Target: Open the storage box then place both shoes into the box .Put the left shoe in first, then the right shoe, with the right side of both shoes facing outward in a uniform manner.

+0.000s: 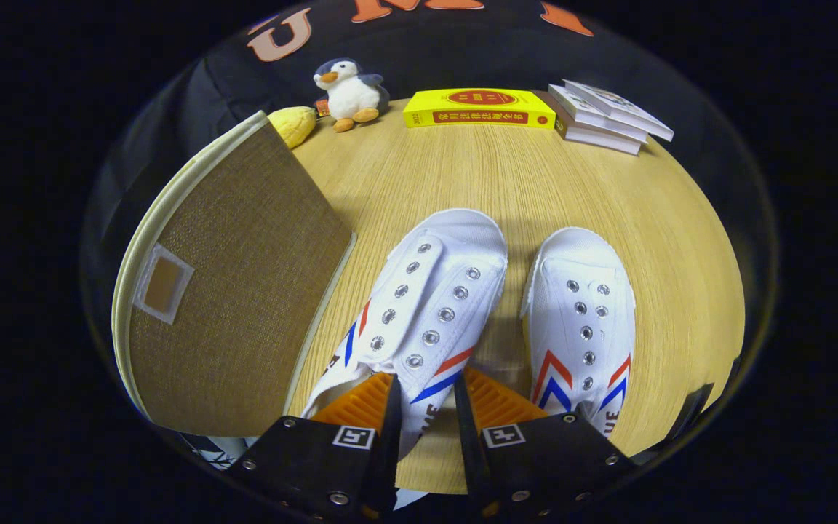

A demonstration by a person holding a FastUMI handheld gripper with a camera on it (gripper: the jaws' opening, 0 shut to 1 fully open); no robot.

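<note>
While the gripper (425, 407) pinches the side wall of the left-hand white shoe (419, 306) between both fingers, the other white shoe (583, 320) lies just beside it on the wooden table (506, 182). Left of the held shoe lies the storage box (230, 291), its brown woven lid flat. Beyond sit a penguin toy (350, 91), a yellow book (479, 108) and stacked books (604, 116).

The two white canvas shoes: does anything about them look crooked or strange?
Yes. The left white canvas shoe leans tilted toward the brown woven storage box, lifted at its side wall where the tongs grip it. The right white canvas shoe sits flat on the wooden table. Neither has laces.
</note>
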